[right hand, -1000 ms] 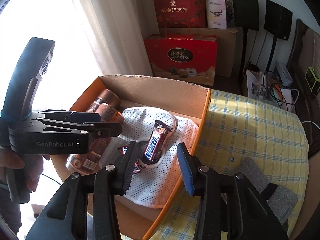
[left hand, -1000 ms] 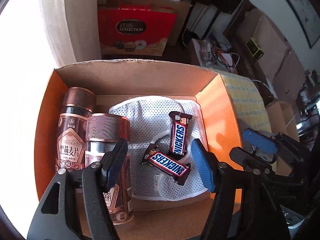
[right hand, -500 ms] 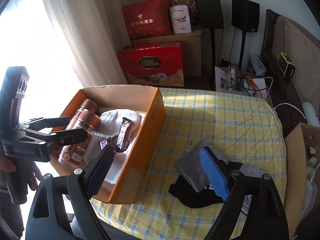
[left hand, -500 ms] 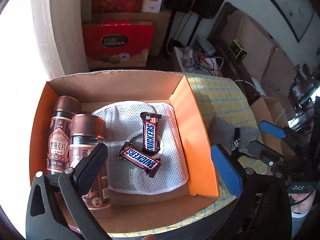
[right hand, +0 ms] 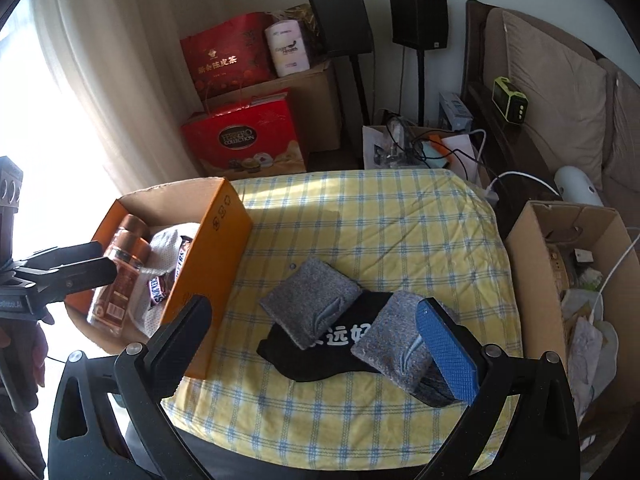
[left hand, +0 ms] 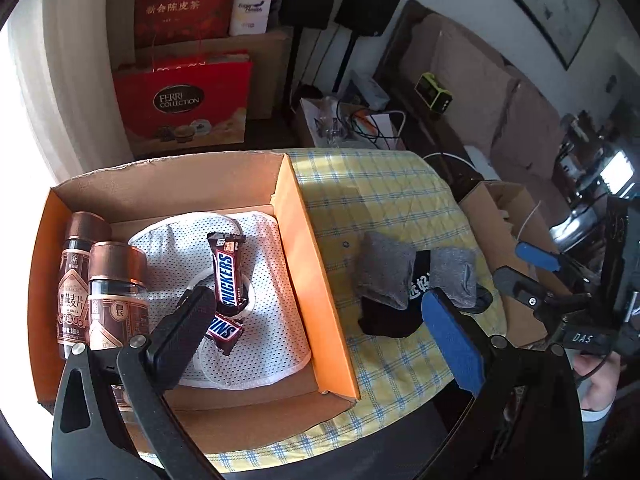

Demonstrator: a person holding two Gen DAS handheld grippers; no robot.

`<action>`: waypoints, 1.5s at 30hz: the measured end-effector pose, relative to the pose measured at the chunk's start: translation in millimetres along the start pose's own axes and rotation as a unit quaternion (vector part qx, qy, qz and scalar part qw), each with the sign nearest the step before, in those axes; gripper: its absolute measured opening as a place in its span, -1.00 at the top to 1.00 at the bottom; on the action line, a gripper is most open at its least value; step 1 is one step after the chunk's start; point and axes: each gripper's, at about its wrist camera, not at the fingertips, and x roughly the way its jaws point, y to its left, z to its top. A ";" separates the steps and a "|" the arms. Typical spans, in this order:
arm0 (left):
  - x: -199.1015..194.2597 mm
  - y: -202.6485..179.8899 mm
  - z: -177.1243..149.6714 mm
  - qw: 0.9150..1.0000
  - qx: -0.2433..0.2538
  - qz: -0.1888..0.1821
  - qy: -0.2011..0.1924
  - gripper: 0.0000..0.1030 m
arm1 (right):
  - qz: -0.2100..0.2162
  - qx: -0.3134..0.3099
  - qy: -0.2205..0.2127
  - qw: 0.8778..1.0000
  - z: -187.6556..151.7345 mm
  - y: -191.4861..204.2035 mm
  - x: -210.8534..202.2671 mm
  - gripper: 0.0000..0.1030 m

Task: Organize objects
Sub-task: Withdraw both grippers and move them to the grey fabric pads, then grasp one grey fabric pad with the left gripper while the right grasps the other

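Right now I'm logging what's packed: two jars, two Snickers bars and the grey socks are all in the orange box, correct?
Not quite. The grey socks lie outside the orange box, on the checked cloth, as the right wrist view shows. The jars and Snickers bars are inside.

Left gripper [left hand: 320, 328] jaws wide, empty; right gripper [right hand: 316, 332] jaws opening, empty.

Lower Snickers bar [left hand: 225, 330] partly behind left hand-held gripper's finger [left hand: 180, 340].
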 end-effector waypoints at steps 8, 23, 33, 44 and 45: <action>24.2 -47.7 7.6 0.999 0.036 0.001 0.010 -1.00 | -0.037 0.055 -0.011 0.998 -12.4 -51.3 -5.6 -0.99; 100.7 -122.1 17.0 0.994 0.084 -0.007 0.067 -1.00 | -0.054 0.118 -0.004 0.992 -28.4 -101.1 -0.6 -0.97; 163.3 -121.8 16.4 0.992 0.067 0.015 0.107 -0.99 | -0.045 0.138 -0.013 0.989 -33.3 -113.3 -6.6 -0.97; 206.4 -101.4 6.4 0.988 0.042 0.032 0.148 -0.98 | -0.036 0.143 0.007 0.989 -38.7 -117.9 10.8 -0.79; 207.7 -99.8 5.4 0.987 0.042 0.033 0.148 -0.91 | -0.034 0.142 0.009 0.989 -39.2 -117.8 11.6 -0.66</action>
